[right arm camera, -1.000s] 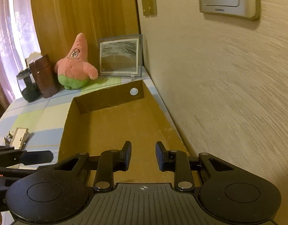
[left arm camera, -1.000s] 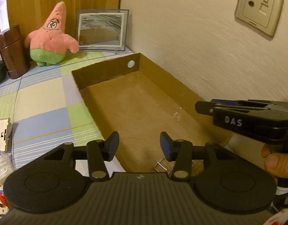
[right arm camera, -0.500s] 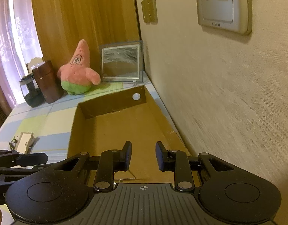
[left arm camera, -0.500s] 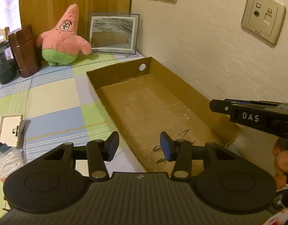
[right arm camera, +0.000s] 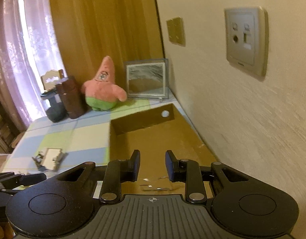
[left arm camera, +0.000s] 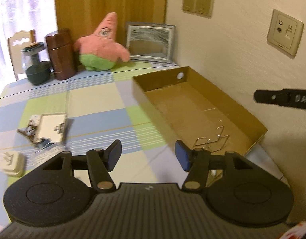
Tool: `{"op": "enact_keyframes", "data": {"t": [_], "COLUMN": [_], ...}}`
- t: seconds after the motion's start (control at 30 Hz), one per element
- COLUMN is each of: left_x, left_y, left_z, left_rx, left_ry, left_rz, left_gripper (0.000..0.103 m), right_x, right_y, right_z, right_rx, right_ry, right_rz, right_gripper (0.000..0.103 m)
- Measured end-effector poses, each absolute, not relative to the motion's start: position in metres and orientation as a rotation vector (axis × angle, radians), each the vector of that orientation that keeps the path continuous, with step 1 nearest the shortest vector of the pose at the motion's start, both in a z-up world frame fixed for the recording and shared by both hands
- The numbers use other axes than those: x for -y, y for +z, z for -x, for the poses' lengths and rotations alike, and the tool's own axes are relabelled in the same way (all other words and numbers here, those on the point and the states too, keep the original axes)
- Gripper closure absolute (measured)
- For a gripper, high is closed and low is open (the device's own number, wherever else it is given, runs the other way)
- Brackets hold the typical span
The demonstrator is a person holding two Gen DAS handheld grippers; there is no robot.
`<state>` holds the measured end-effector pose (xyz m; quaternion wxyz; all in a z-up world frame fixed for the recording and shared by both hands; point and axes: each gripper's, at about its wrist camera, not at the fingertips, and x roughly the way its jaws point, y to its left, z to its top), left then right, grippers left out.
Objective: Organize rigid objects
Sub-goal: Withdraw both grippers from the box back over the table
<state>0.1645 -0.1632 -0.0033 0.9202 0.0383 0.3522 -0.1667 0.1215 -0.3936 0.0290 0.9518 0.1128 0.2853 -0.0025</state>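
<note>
The left gripper (left arm camera: 148, 155) has just been opening; its blue-padded jaws stand wide with nothing between them. The right gripper (right arm camera: 152, 165) shows a narrow gap, also empty. Bent silver wire clips (left arm camera: 211, 139) lie inside the shallow brown cardboard tray (left arm camera: 260, 123). A white rectangular switch plate (left arm camera: 51, 127) rests on the checked tablecloth (left arm camera: 97, 99).

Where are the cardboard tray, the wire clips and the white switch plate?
cardboard tray (left arm camera: 258, 122): left wrist view, right wall.
wire clips (left arm camera: 211, 140): left wrist view, bent wire loop on the tray floor.
white switch plate (left arm camera: 51, 128): left wrist view, flat face.
</note>
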Motion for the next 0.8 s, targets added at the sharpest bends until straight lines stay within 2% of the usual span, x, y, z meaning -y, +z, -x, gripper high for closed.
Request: {"op": "enact_keyframes", "data": {"t": [0.1, 0.23, 0.27, 0.43, 0.6, 0.8], "left_x": [0.141, 0.112, 0.104, 0.063, 0.024, -0.013], "left_y": [0.000, 0.003, 0.003, -0.001, -0.010, -0.019], "left_z": [-0.152, -0.132, -0.128, -0.105, -0.089, -0.076], "left_rx": [-0.713, -0.697, -0.697, -0.695, -0.713, -0.724], "left_ry": [-0.316, -0.272, -0.261, -0.197, -0.127, -0.062], "left_rz": [-0.072, -0.072, -0.071, -0.069, -0.048, -0.033], "left_gripper": [0.039, 0.030, 0.029, 0.019, 0.015, 0.014], "right_x": [0.377, 0.353, 0.346, 0.314, 0.284, 0.249], "right_y": [0.035, 0.037, 0.037, 0.032, 0.019, 0.002], "right_z": [-0.112, -0.100, -0.097, -0.087, -0.080, -0.081], "right_rx": [-0.569, -0.550, -0.546, -0.554, -0.577, -0.614], "right_ry": [0.016, 0.046, 0.055, 0.107, 0.162, 0.216], "right_rz": [-0.227, -0.218, -0.217, -0.216, -0.220, -0.210], "right_gripper": [0.075, 0.044, 0.042, 0.037, 0.036, 0.035]}}
